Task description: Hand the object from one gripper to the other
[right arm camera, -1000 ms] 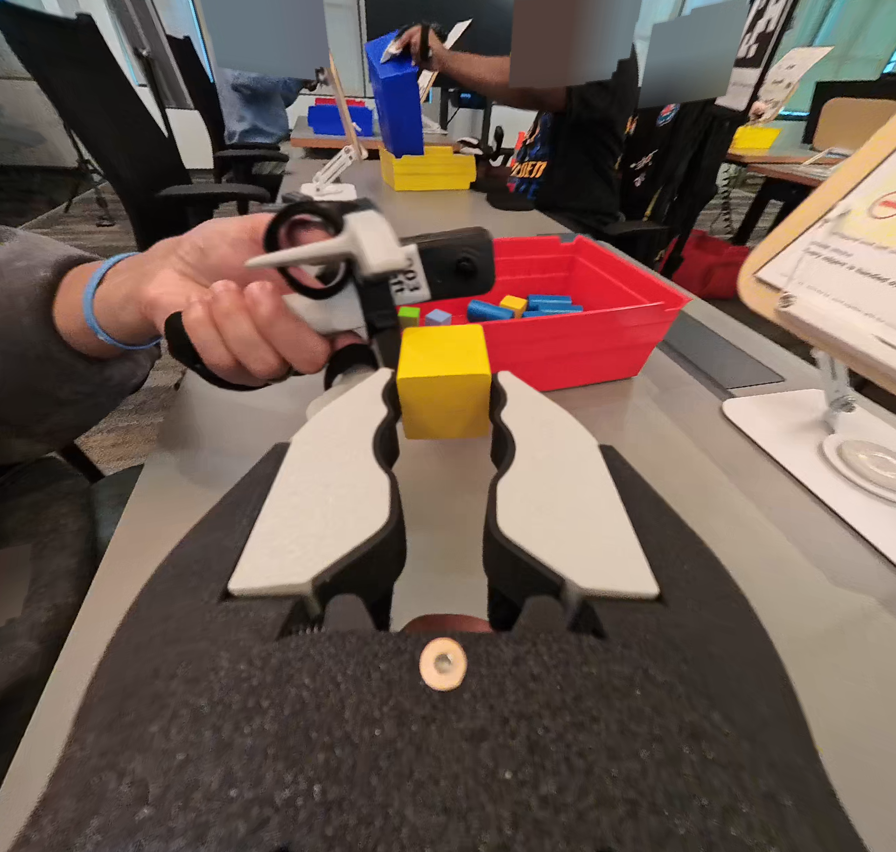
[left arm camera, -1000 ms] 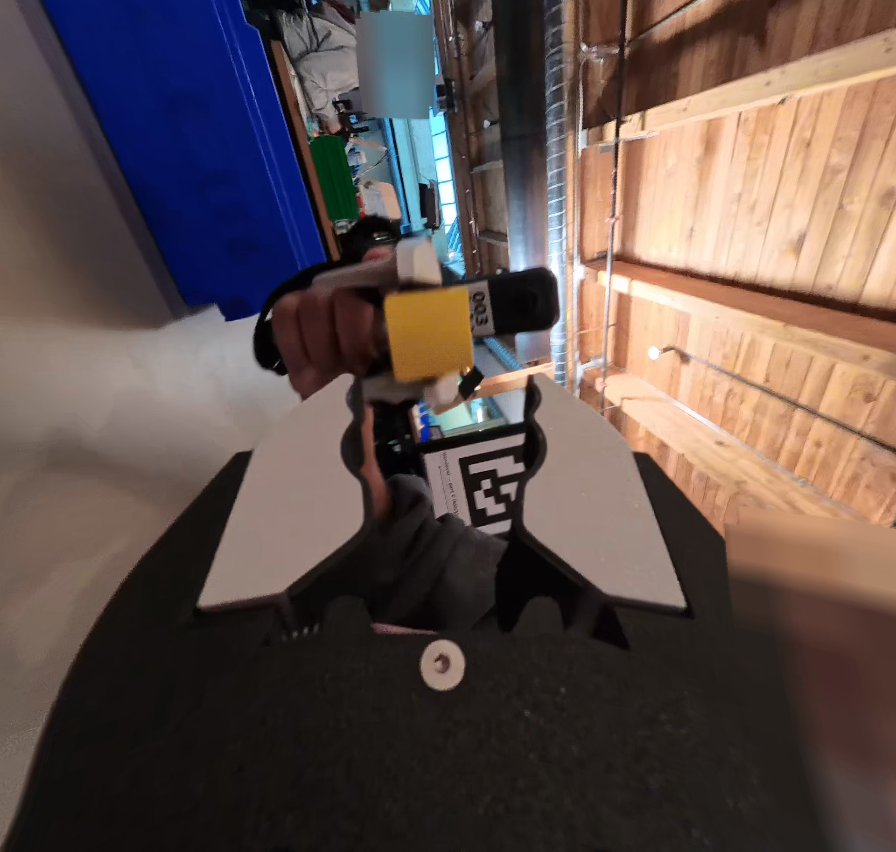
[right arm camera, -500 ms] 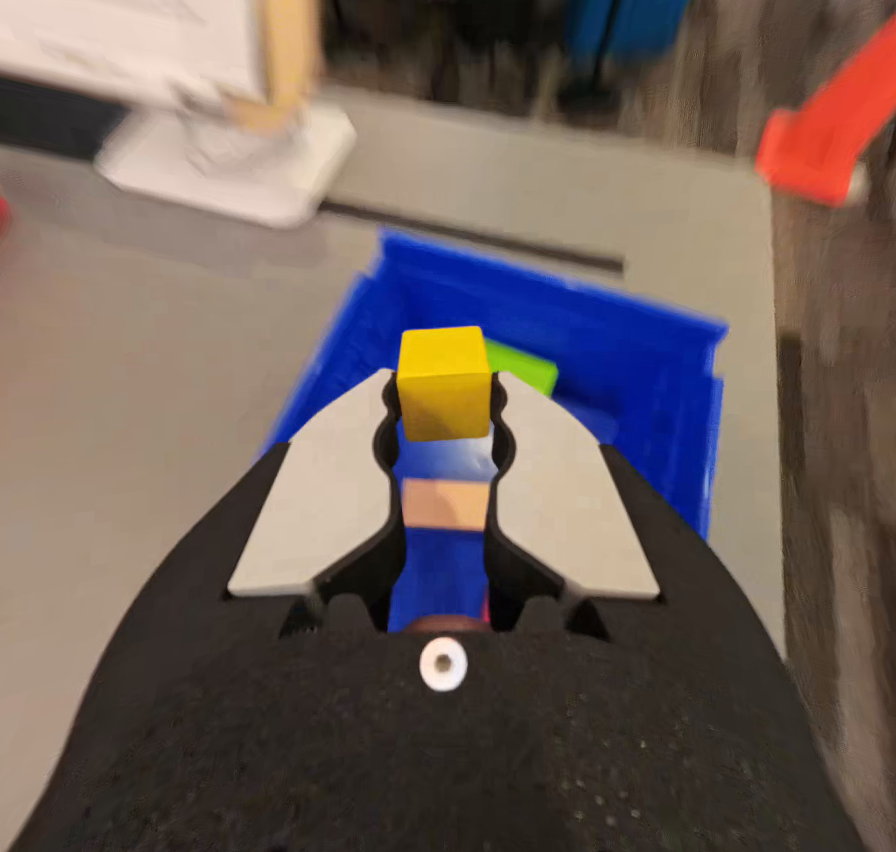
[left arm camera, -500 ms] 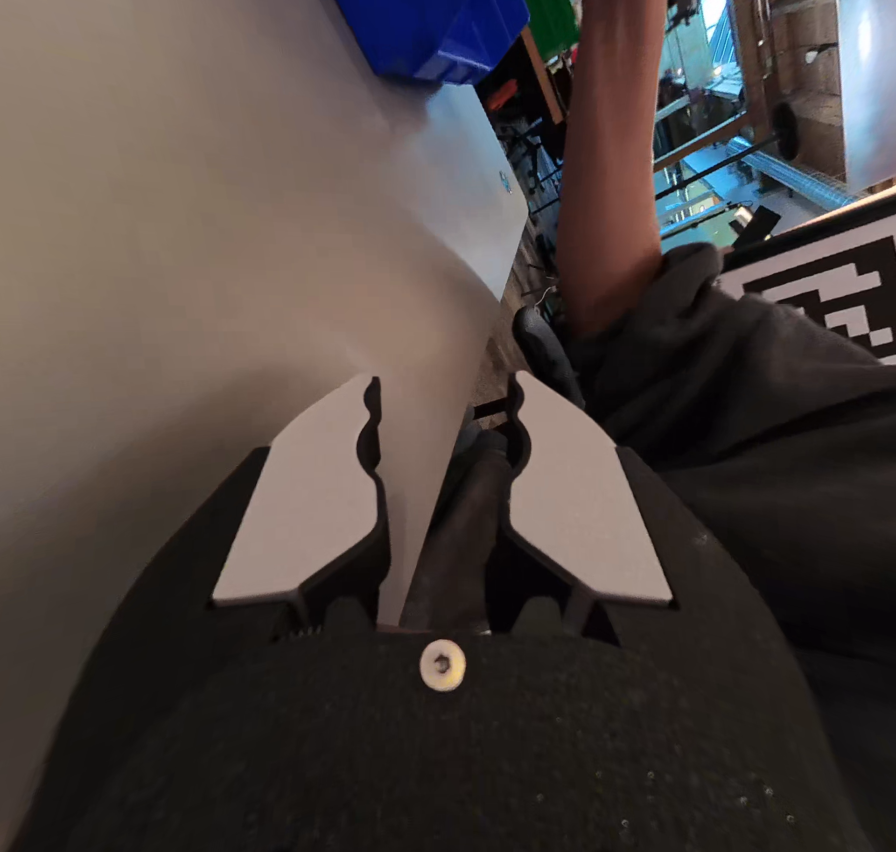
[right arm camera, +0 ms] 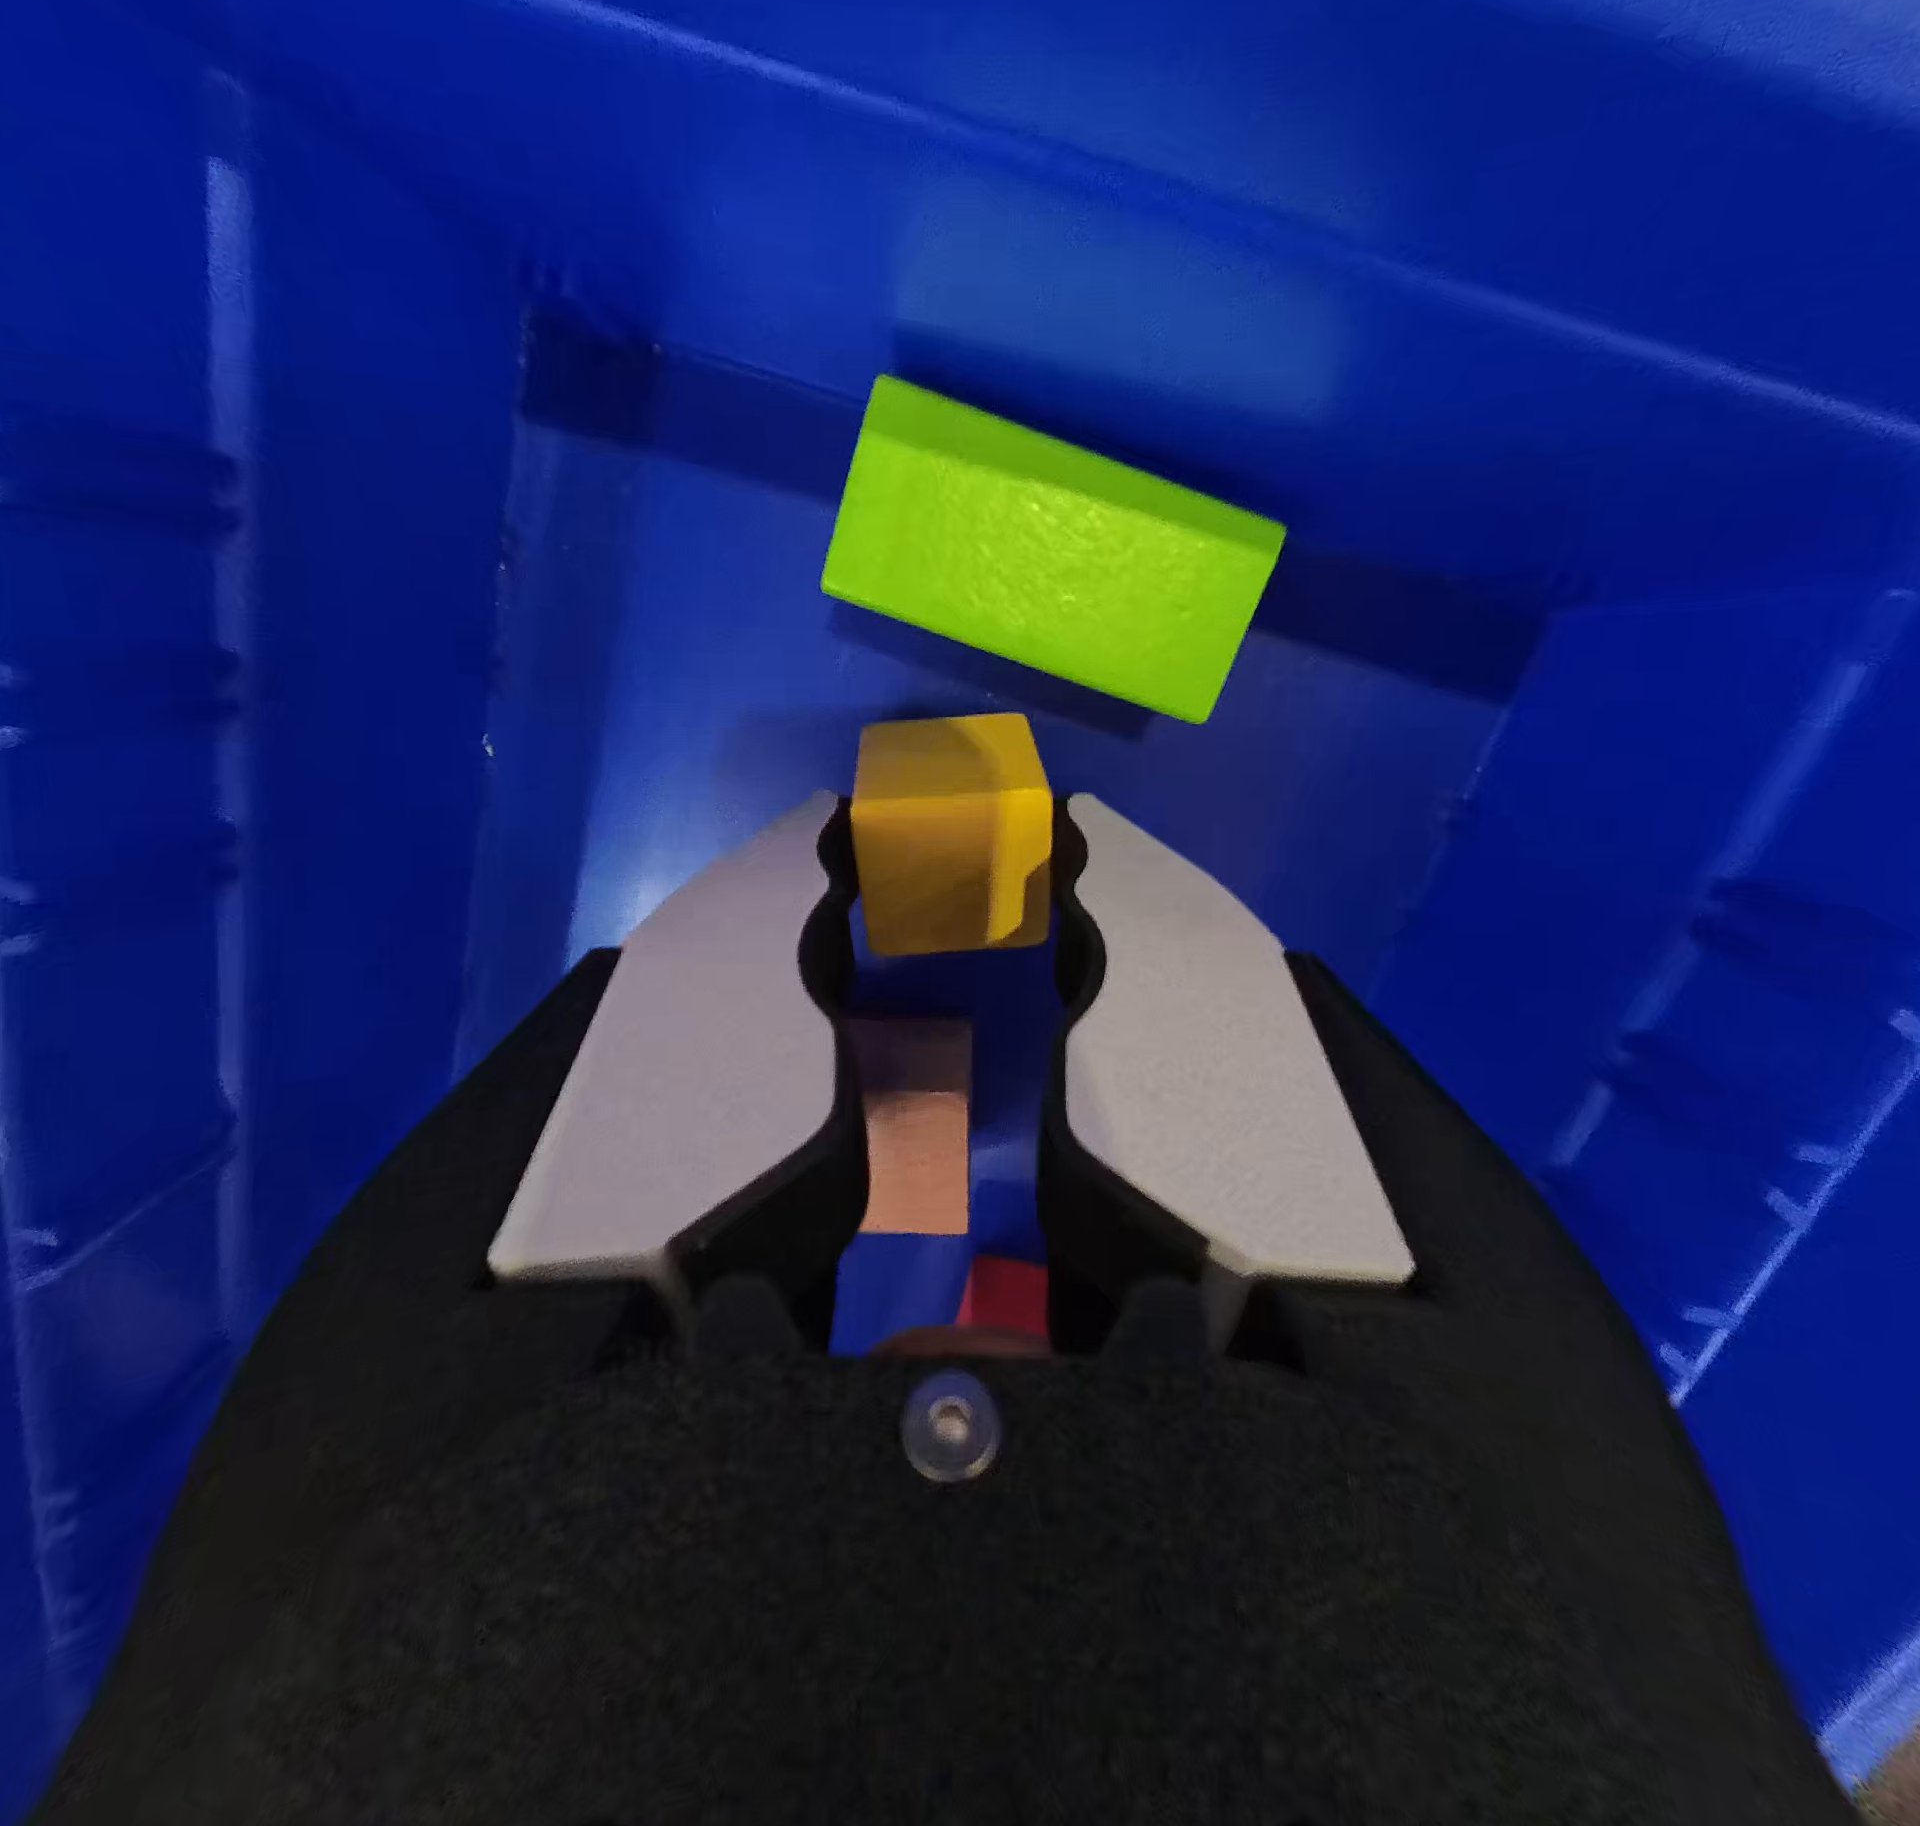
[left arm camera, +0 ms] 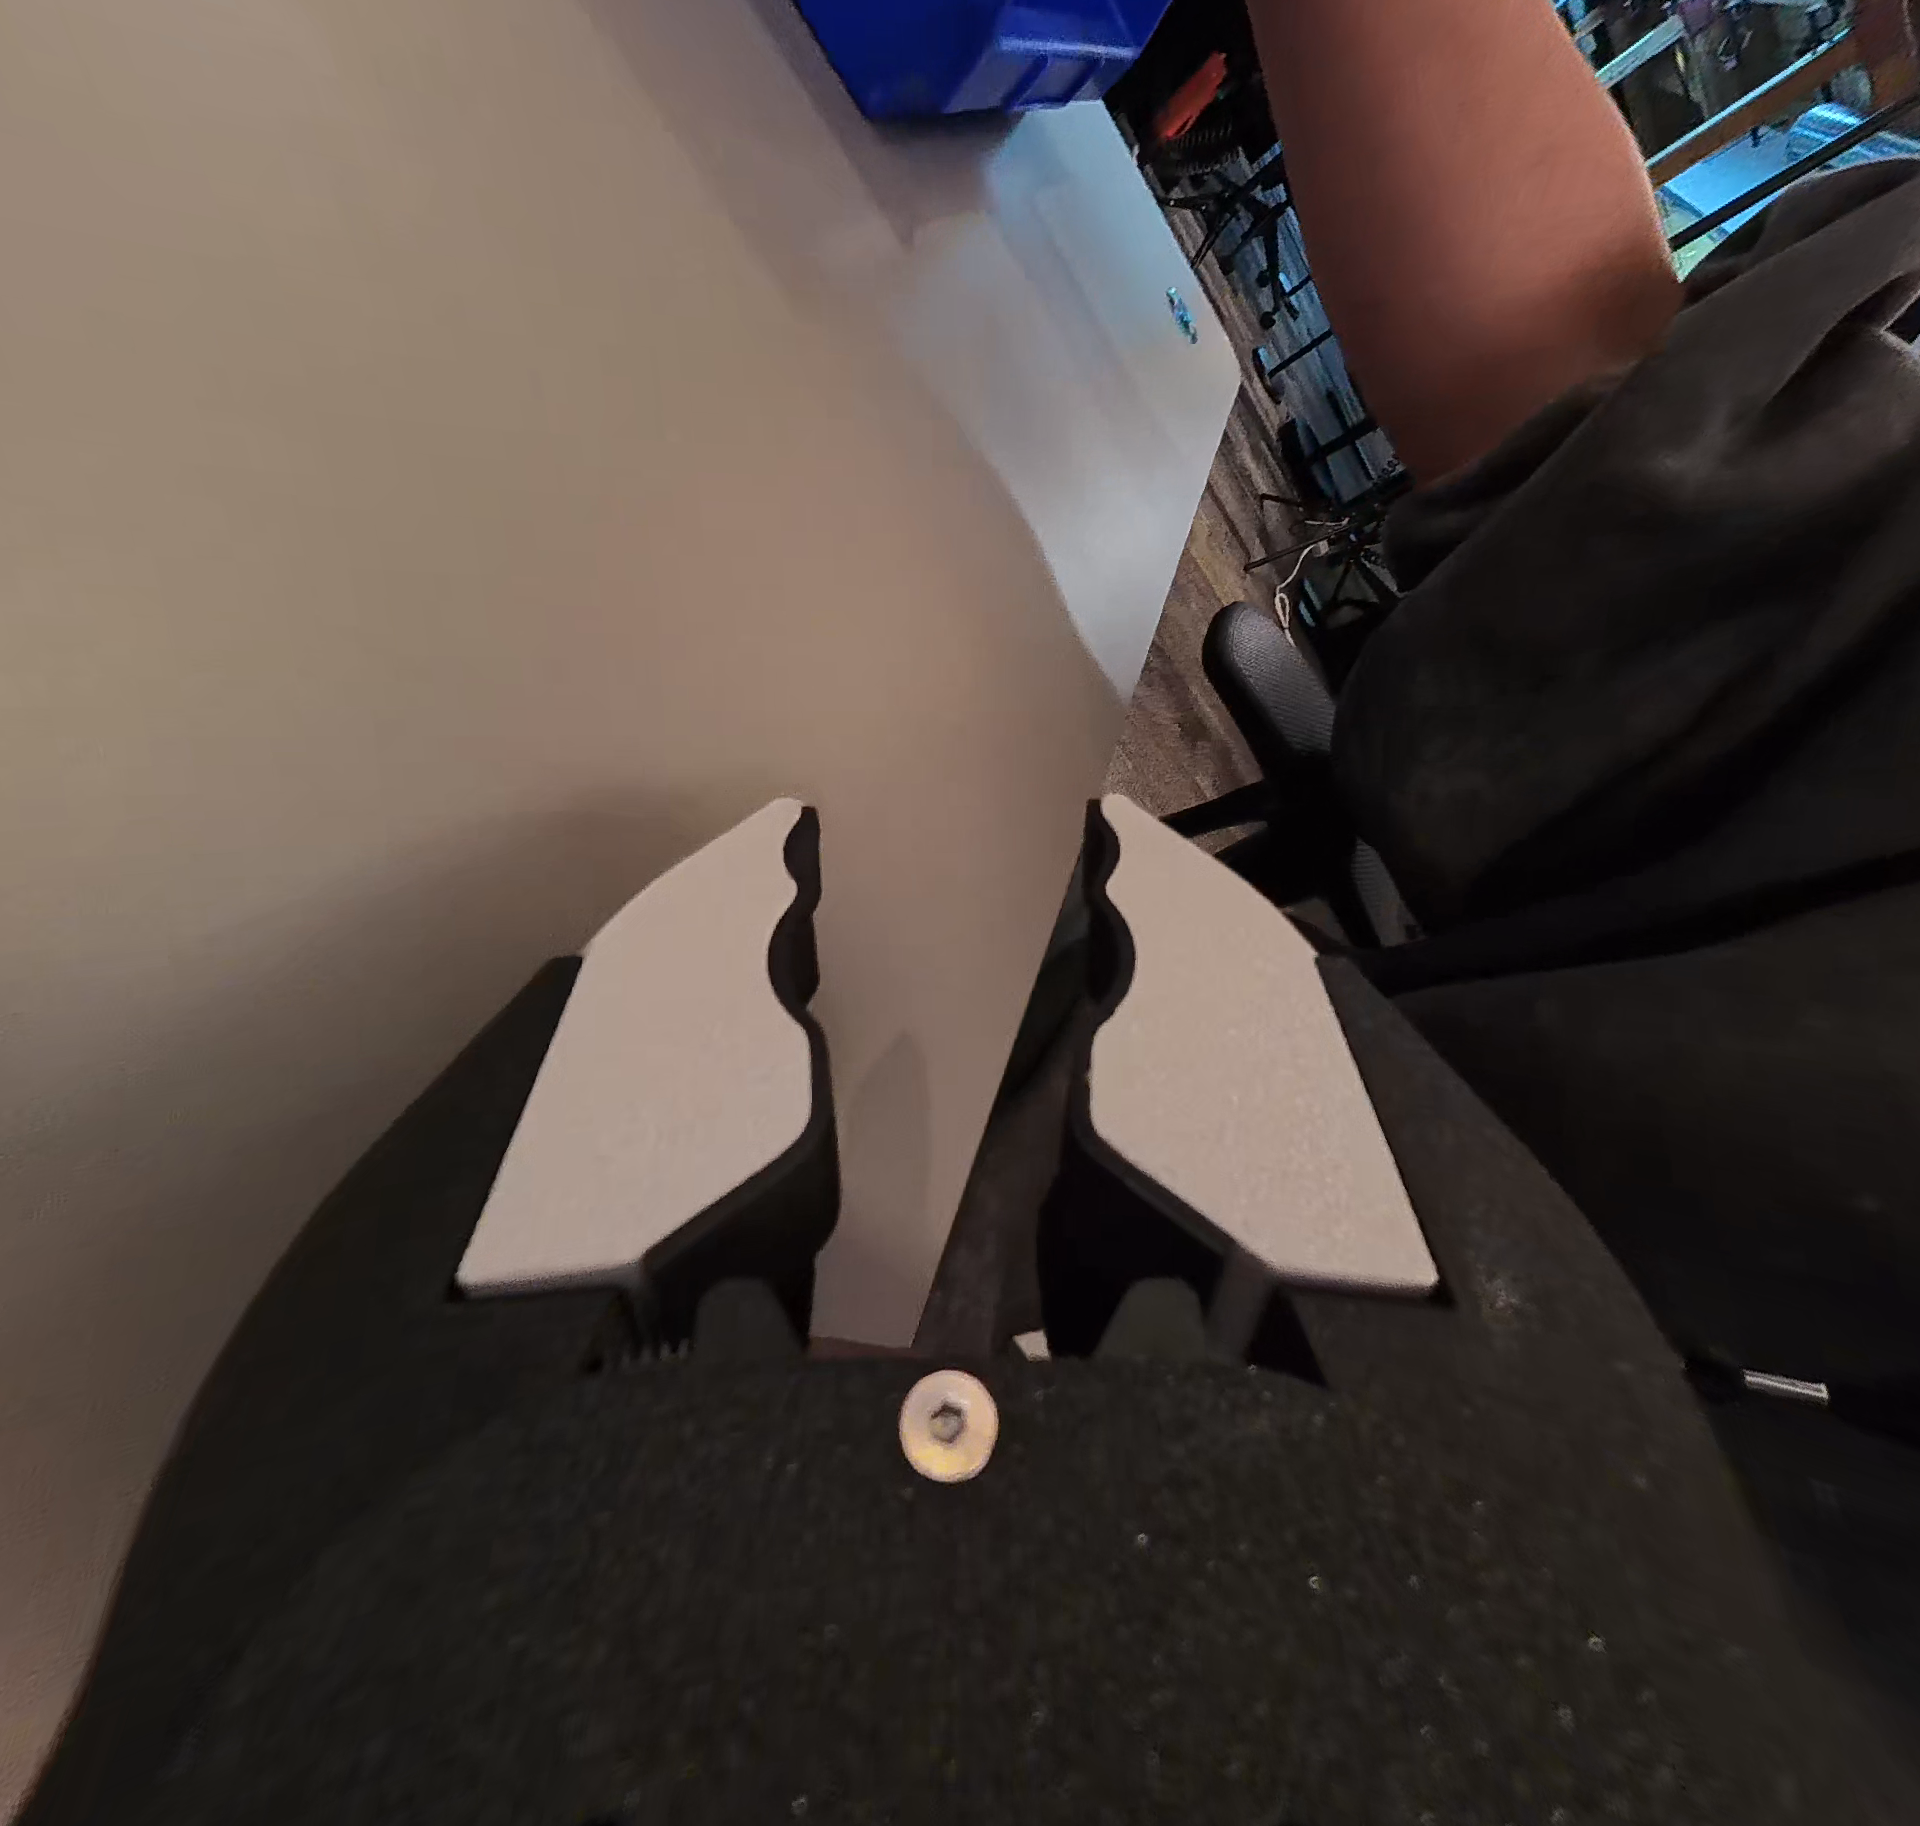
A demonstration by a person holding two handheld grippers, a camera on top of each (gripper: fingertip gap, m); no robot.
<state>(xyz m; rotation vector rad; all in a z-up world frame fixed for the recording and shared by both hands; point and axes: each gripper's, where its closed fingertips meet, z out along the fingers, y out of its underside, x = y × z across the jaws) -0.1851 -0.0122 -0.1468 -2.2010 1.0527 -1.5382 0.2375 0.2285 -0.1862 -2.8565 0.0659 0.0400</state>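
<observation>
Yellow cube [right arm camera: 948, 836] now inside blue bin [right arm camera: 312, 426]

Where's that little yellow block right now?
In the right wrist view, the yellow block sits clamped at the tip of the right tool, inside the blue bin, just below a green block.

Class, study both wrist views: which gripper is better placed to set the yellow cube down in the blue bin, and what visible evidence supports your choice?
The right gripper. It grips the yellow cube inside the blue bin, near the green block. The left gripper is open, empty, over the table.
</observation>
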